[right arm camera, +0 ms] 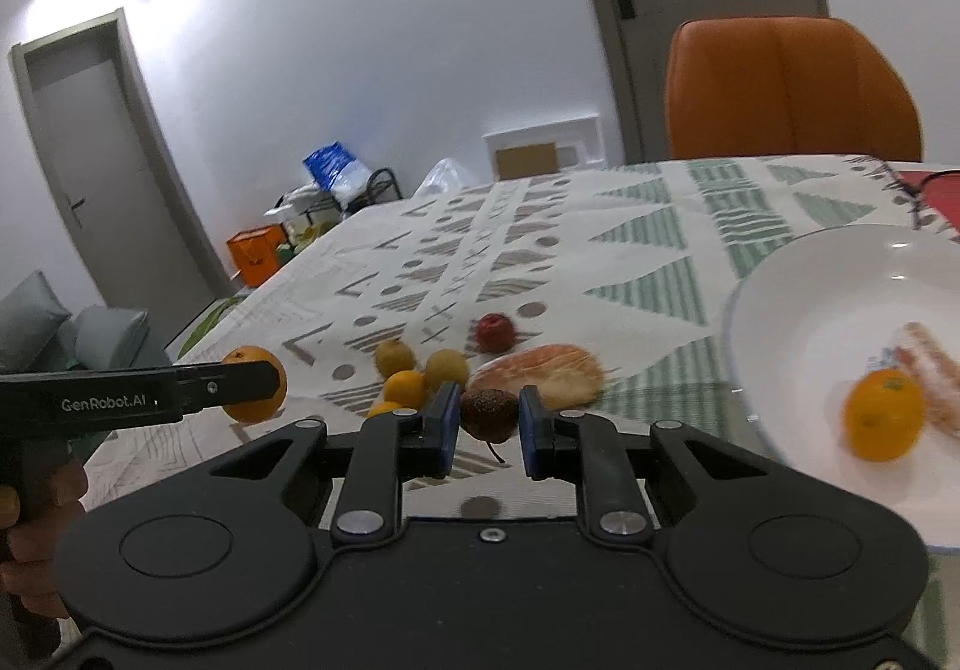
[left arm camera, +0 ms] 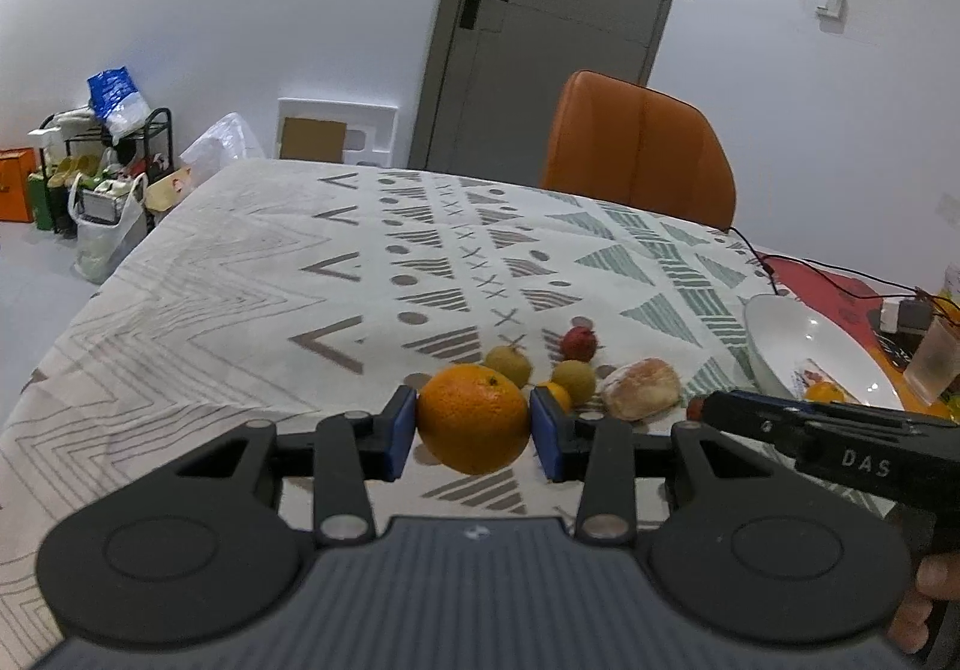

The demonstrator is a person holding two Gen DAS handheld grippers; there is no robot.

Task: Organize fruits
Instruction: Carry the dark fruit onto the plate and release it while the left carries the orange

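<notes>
Clamping orange (left arm camera: 473,418), left gripper (left arm camera: 473,427) holds it off tablecloth (left arm camera: 240,280). Right gripper (right arm camera: 489,430) pinches small brown fruit (right arm camera: 489,413), stem down. Plate (right arm camera: 798,310) at 3 o'clock, likely drop point; loose fruits at 12.

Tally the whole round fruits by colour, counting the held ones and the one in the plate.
Orange: 4 (large orange in the left fingers, two small oranges, plate orange)
Yellow-green: 2 (yellow-green fruits)
Red: 1 (red fruit)
Brown: 1 (brown fruit in the right fingers)
Total: 8
</notes>
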